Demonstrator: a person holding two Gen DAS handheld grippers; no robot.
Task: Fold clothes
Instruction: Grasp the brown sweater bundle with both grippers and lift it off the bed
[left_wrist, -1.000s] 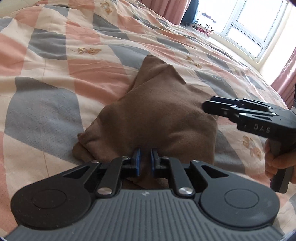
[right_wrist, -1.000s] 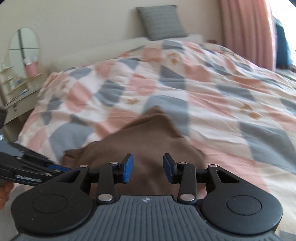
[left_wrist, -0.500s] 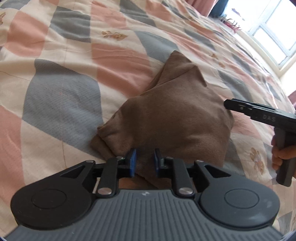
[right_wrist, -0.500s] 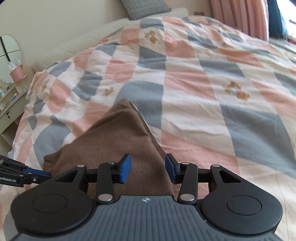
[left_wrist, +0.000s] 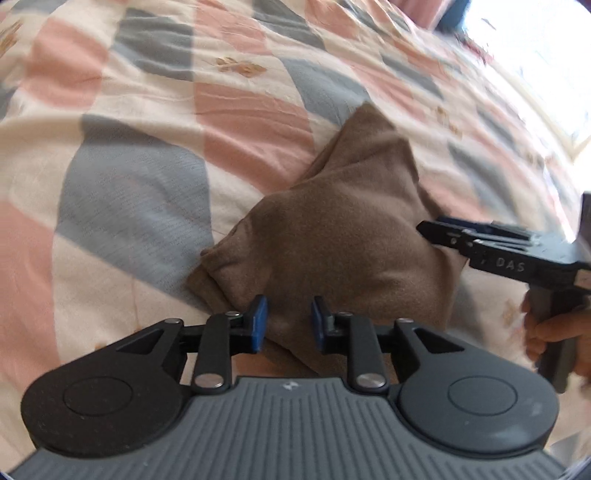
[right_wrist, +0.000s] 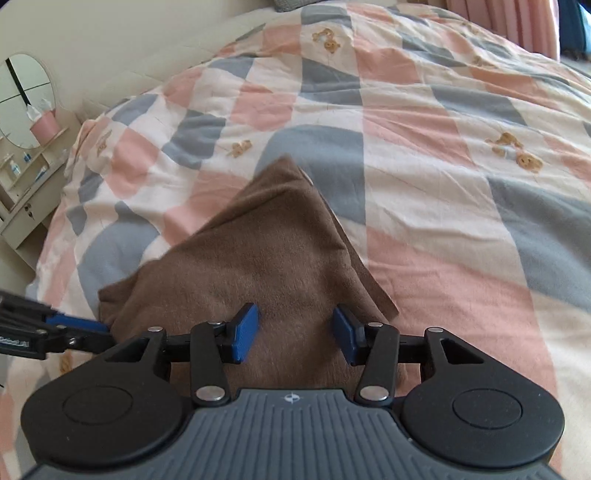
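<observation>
Down on the bed, the left wrist view shows a folded brown fleece garment (left_wrist: 332, 236) lying on a quilt patterned in pink, grey and cream patches (left_wrist: 140, 177). The left tongs (left_wrist: 286, 323) sit at the garment's near edge with their blue pads parted and brown cloth showing in the gap; neither pad visibly presses the fabric, so they are open. At the right of this view the right tongs (left_wrist: 430, 229) reach in side-on, black, with their tip over the garment's right corner. A hand (left_wrist: 554, 332) wraps the grip below them. From this angle it is not clear whether those tongs are parted.

From the right wrist view, the same garment (right_wrist: 266, 258) spreads out as a rough triangle whose far point lies toward the head of the bed. The right tongs (right_wrist: 295, 332) hover over its near part with blue pads set wide apart and nothing between them but the cloth below, so they are open. The left tongs (right_wrist: 85, 326) enter from the left edge, their blue tip at the garment's left corner. Beyond the quilt (right_wrist: 443, 147), a round mirror (right_wrist: 26, 96) and a pink cup (right_wrist: 44, 123) stand on a pale shelf unit.
</observation>
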